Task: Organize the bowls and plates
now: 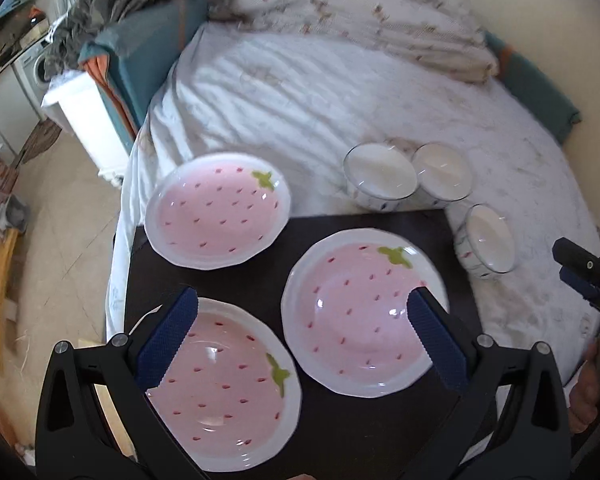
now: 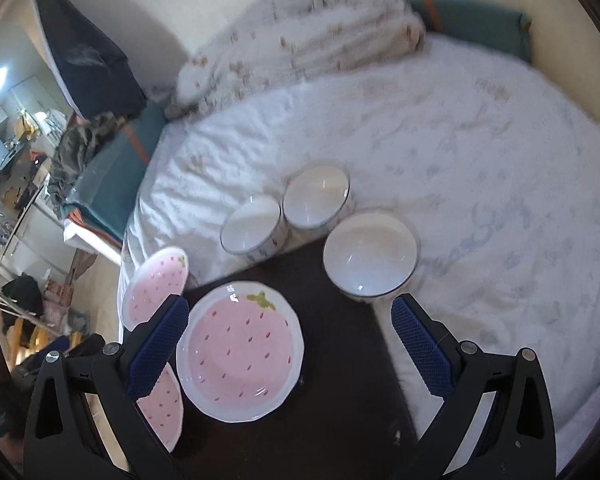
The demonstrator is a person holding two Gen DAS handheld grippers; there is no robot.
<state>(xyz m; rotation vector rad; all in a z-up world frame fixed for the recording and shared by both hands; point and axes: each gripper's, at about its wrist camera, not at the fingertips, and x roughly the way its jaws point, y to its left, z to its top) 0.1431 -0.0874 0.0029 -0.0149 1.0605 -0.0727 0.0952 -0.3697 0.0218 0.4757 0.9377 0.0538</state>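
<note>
Three pink strawberry plates lie on a dark board [image 1: 332, 224] set on the bed: a far plate [image 1: 218, 210] overhanging the board's back edge, a right plate [image 1: 362, 312] and a near plate [image 1: 224, 384]. Three white bowls stand on the sheet: two side by side [image 1: 380, 178] [image 1: 444, 172] behind the board, and a third bowl [image 1: 486, 238] off its right corner. My left gripper [image 1: 302, 300] hovers open above the two nearer plates. My right gripper [image 2: 290, 312] is open above the right plate [image 2: 240, 350], with the nearest bowl [image 2: 370, 256] just ahead.
The bed's white sheet [image 1: 300, 92] spreads behind the board, with a crumpled floral blanket [image 1: 372, 12] at the back. Teal cushions [image 1: 152, 48] and a white cabinet [image 1: 88, 120] stand at the left. Tiled floor [image 1: 60, 208] lies to the left.
</note>
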